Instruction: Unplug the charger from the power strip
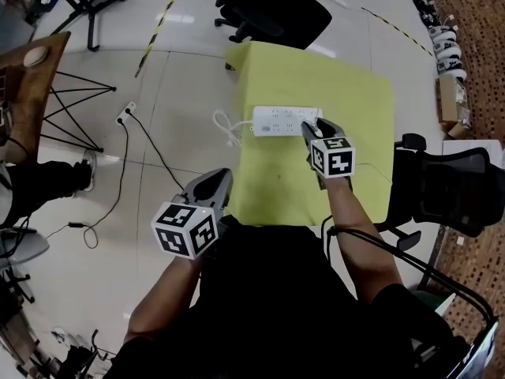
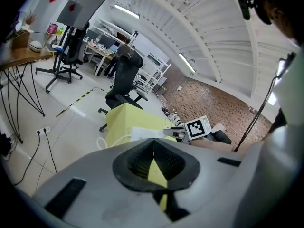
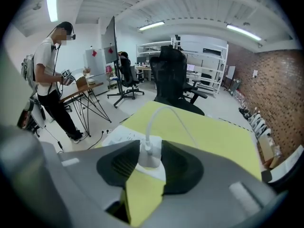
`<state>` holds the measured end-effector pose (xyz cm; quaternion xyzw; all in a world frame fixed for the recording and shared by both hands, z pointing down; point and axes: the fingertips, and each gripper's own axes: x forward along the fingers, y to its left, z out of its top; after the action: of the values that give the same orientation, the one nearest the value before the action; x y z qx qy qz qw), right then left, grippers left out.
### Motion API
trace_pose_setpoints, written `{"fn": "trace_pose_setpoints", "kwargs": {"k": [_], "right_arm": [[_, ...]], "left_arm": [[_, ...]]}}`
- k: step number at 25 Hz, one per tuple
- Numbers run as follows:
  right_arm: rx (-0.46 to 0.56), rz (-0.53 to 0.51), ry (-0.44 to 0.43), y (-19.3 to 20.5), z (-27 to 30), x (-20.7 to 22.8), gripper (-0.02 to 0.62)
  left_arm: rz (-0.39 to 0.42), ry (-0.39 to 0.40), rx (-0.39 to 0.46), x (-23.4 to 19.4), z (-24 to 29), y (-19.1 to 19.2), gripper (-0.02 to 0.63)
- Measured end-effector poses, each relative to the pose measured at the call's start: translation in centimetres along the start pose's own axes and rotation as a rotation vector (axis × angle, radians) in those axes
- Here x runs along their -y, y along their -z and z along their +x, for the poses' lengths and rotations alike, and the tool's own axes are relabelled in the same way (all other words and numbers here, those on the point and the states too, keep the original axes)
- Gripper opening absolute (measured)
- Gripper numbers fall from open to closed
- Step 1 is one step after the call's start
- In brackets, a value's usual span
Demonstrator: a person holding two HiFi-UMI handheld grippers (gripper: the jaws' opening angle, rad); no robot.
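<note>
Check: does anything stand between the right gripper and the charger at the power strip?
Nothing visible does. The charger sits between the right gripper's jaws, which are closed on its sides, at the power strip's right end. Its cable arches away over the table, clear of the jaws.

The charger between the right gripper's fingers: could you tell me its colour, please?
The charger is white, seen best in the right gripper view.
</note>
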<state>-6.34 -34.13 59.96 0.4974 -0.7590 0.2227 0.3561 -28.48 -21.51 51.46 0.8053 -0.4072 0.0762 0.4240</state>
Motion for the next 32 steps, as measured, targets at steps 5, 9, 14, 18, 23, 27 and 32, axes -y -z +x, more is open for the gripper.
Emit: {"fn": "trace_pose_setpoints", "kwargs": {"k": [5,9,14,18,23,27,32], "right_arm": [[0.014,-0.016,0.008,-0.5,-1.2,0.1,0.141],[0.03,-0.023,0.007,-0.2,-2.3,0.7,0.141],[0.05,-0.007,-0.013,0.8,-4.1,2.7,0.141],[0.079,0.016,-0.055,1.9,-5.7,4.8,0.14],[0.118,0.121,-0.125,3.9,-7.2,8.9,0.14],[0.131,0.185,-0.127,6.1,-8.1,13.0,0.14],[0.14,0.272,-0.123,9.3,-8.9,19.2,0.14]], "left_arm": [[0.001,0.004,0.013,-0.3,-0.2,-0.4,0.006],[0.009,0.001,0.024,-0.1,0.3,-0.5,0.007],[0.017,-0.011,0.039,1.9,1.1,0.0,0.006],[0.026,-0.034,0.05,4.3,2.0,1.0,0.007],[0.051,-0.055,0.058,8.3,3.6,2.0,0.006],[0.071,-0.083,0.062,10.9,4.6,2.6,0.007],[0.092,-0.109,0.079,14.6,6.4,3.3,0.006]]}}
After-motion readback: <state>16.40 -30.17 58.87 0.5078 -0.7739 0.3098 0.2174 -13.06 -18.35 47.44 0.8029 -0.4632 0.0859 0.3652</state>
